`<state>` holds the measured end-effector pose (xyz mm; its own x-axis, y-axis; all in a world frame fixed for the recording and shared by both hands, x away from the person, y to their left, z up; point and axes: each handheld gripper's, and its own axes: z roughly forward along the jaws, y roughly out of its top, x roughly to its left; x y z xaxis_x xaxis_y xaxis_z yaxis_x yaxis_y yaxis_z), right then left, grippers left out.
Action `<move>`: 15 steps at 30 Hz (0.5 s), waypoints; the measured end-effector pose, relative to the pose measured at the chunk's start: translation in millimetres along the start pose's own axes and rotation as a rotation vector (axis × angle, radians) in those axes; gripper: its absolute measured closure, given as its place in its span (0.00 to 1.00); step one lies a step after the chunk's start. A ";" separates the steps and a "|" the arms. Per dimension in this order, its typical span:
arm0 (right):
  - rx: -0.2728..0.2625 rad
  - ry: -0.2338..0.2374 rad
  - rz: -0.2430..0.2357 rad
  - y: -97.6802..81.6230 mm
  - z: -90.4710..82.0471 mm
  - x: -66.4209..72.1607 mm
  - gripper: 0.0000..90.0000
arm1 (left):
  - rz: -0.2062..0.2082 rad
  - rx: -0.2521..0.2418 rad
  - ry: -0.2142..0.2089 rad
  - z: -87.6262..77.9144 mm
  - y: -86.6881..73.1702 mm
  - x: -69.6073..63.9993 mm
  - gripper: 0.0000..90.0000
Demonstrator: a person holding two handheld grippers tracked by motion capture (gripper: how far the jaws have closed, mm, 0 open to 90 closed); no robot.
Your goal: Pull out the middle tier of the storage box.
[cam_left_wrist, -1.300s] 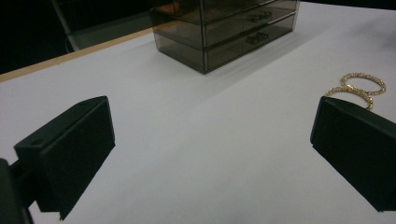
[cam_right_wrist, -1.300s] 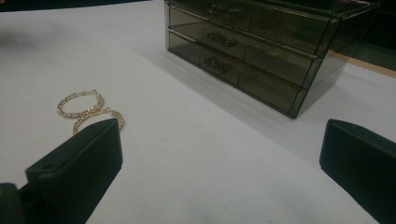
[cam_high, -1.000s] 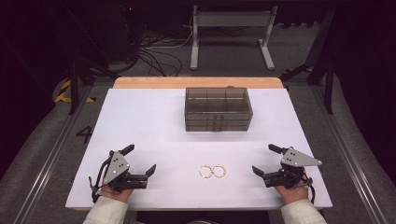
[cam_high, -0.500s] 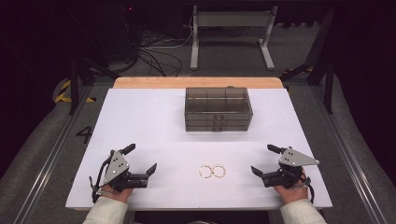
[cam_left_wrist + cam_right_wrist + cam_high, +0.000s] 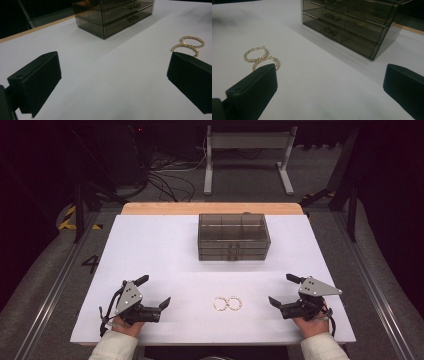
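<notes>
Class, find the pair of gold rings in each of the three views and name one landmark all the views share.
High view: the gold rings lie near the table's front edge, midway between the two grippers.
Left gripper view: the rings are at upper right, just above the right jaw.
Right gripper view: the rings are at left, just above the left jaw.
Shared landmark: the smoky drawer box behind them.

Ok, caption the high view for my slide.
Both open claws, left claw and right claw, flank two gold hoops before a closed smoky drawer box.
</notes>
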<state>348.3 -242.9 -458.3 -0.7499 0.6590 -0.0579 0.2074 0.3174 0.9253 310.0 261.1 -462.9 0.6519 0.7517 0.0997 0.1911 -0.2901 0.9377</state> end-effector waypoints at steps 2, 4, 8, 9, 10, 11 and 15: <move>0.006 0.001 0.007 4.4 1.3 1.6 0.00 | -0.009 0.004 -0.007 0.6 -0.2 0.5 0.00; 0.006 0.013 0.007 7.3 1.8 3.4 0.00 | -0.005 0.007 -0.009 1.0 -0.1 0.8 0.00; 0.018 0.052 -0.019 20.4 6.5 14.8 0.00 | 0.000 0.017 -0.026 2.8 0.2 0.5 0.00; 0.033 0.057 -0.027 26.7 10.1 18.3 0.00 | 0.001 0.018 -0.025 3.0 0.3 0.7 0.00; 0.037 0.059 -0.030 29.0 11.6 19.0 0.00 | 0.000 0.018 -0.025 3.2 0.3 0.9 0.00; 0.042 0.059 -0.035 32.8 14.2 19.9 0.00 | 0.000 0.019 -0.024 3.3 0.3 1.1 0.00; 0.053 0.064 -0.051 43.1 23.4 22.7 0.00 | -0.004 0.021 -0.026 3.4 0.3 1.1 0.00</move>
<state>354.9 -198.3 -428.5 -0.7989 0.5963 -0.0791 0.1993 0.3866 0.9005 313.2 259.9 -463.7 0.6700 0.7373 0.0867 0.2091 -0.2994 0.9309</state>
